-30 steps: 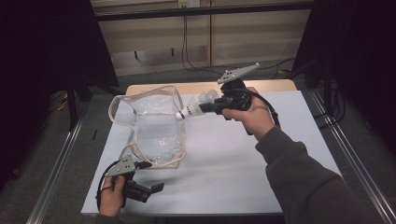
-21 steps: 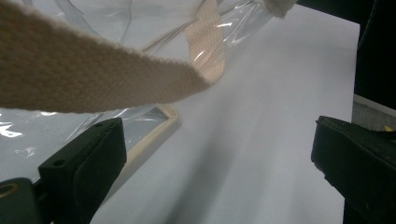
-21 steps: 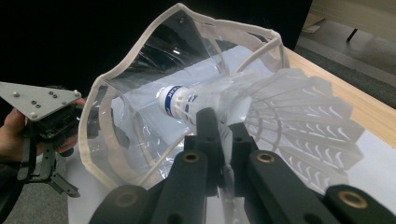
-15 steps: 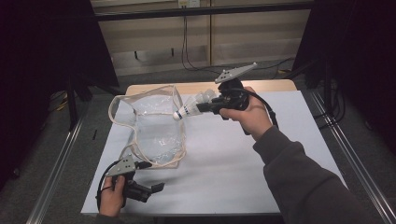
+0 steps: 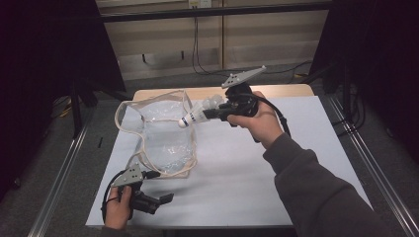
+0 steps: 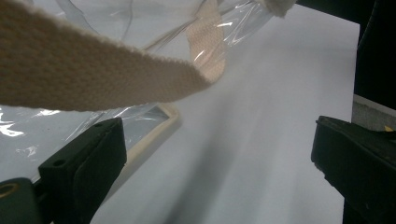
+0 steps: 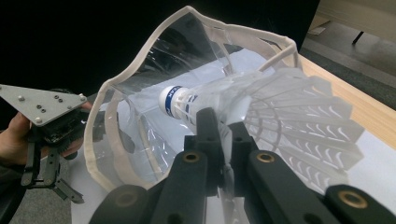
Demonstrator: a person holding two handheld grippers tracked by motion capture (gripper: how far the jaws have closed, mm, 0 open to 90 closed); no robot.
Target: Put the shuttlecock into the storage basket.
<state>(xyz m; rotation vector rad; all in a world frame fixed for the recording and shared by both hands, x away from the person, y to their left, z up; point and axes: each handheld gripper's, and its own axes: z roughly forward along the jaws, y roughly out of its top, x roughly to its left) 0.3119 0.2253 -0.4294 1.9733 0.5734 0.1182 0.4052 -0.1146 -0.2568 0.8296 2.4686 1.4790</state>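
Observation:
A clear plastic bag [image 5: 160,140] with cream webbing trim lies open on the white table [image 5: 257,173], its mouth raised toward the right. My right gripper [image 5: 214,113] hovers at that mouth, shut on a white shuttlecock [image 5: 196,113] whose cork points into the bag. In the right gripper view the jaws pinch the shuttlecock [image 7: 271,109] by its skirt, and the bag rim [image 7: 114,88] gapes just ahead. My left gripper [image 5: 167,199] rests at the table's front left, open, beside the bag's near edge. A cream strap [image 6: 93,65] hangs above its empty jaws [image 6: 219,158].
The table's wooden far edge [image 5: 276,91] shows behind the white sheet. Metal rails [image 5: 59,187] run along both sides on the floor. Cables [image 5: 197,54] hang down the back wall. My left gripper [image 7: 46,133] also appears beyond the bag in the right gripper view.
My right gripper has carried the shuttlecock slightly left, closer to the bag's mouth. The left gripper and the bag have stayed where they were.

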